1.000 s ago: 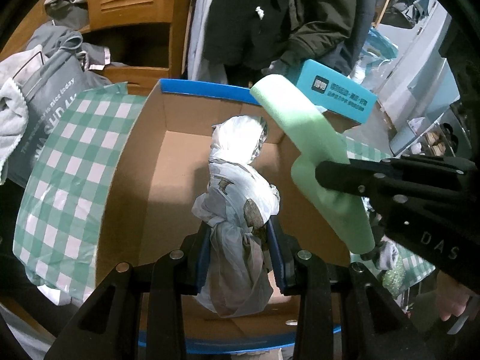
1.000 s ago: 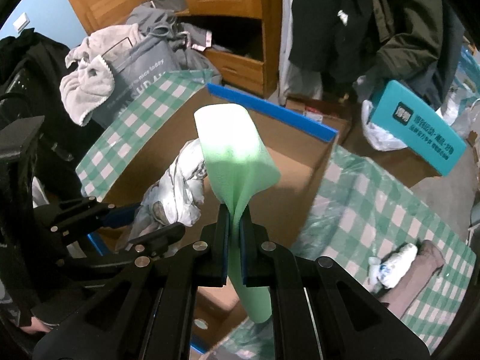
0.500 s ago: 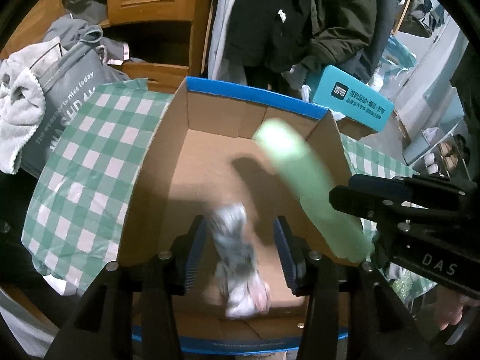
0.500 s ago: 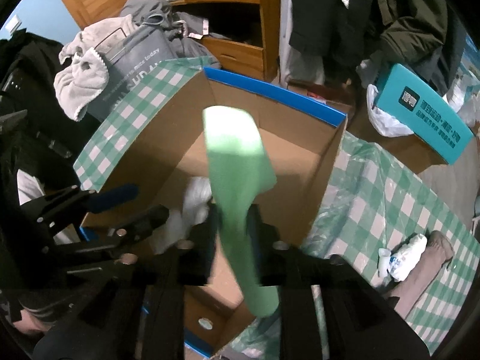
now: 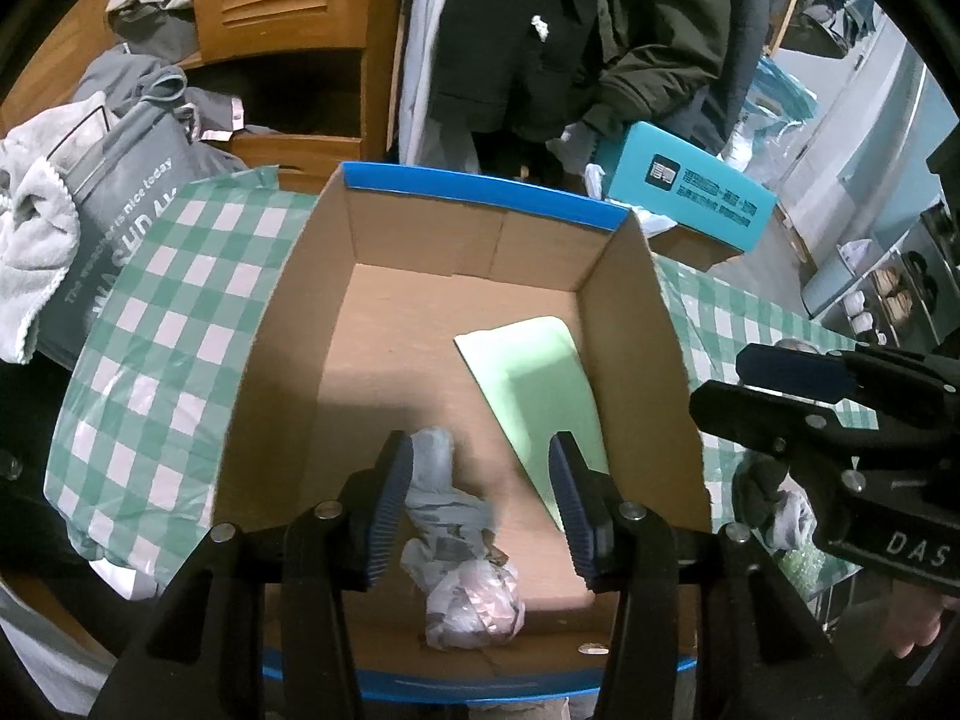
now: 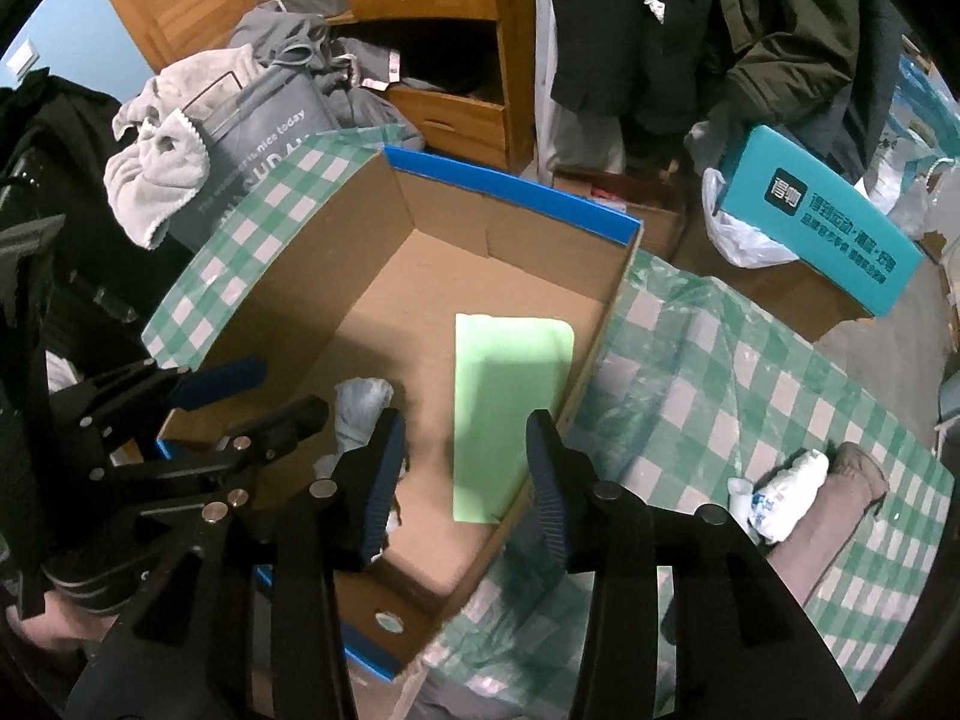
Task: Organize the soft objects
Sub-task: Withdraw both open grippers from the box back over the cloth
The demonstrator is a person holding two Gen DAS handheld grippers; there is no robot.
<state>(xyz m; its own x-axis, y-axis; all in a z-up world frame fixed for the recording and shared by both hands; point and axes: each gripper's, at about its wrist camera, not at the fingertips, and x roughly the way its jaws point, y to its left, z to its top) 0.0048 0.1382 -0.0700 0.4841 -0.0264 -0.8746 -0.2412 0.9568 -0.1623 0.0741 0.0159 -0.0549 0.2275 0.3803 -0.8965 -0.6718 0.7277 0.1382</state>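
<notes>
An open cardboard box [image 5: 480,192] [image 6: 510,192] with a blue rim stands on a checked cloth. On its floor lies a crumpled grey-white plastic bundle [image 5: 462,552] [image 6: 360,408]. Beside it, along the box's right wall, a flat pale green foam pad [image 5: 534,372] [image 6: 504,384] rests. My left gripper [image 5: 480,450] [image 6: 282,390] hovers open above the bundle, holding nothing. My right gripper [image 6: 465,420] [image 5: 780,384] hangs over the foam pad near the right wall; its jaws are opening and the pads touch nothing.
The green-and-white checked cloth [image 5: 168,324] [image 6: 750,372] covers the table. A teal box [image 5: 690,198] [image 6: 822,228] sits behind on the right. A grey bag [image 5: 120,204] and white towel [image 6: 156,174] lie left. A white wrapped packet [image 6: 780,492] lies on the cloth at right.
Both grippers let go: the bundle dropped from the left jaws and the green foam pad from the right jaws onto the box floor. Both pairs of jaws now stand apart.
</notes>
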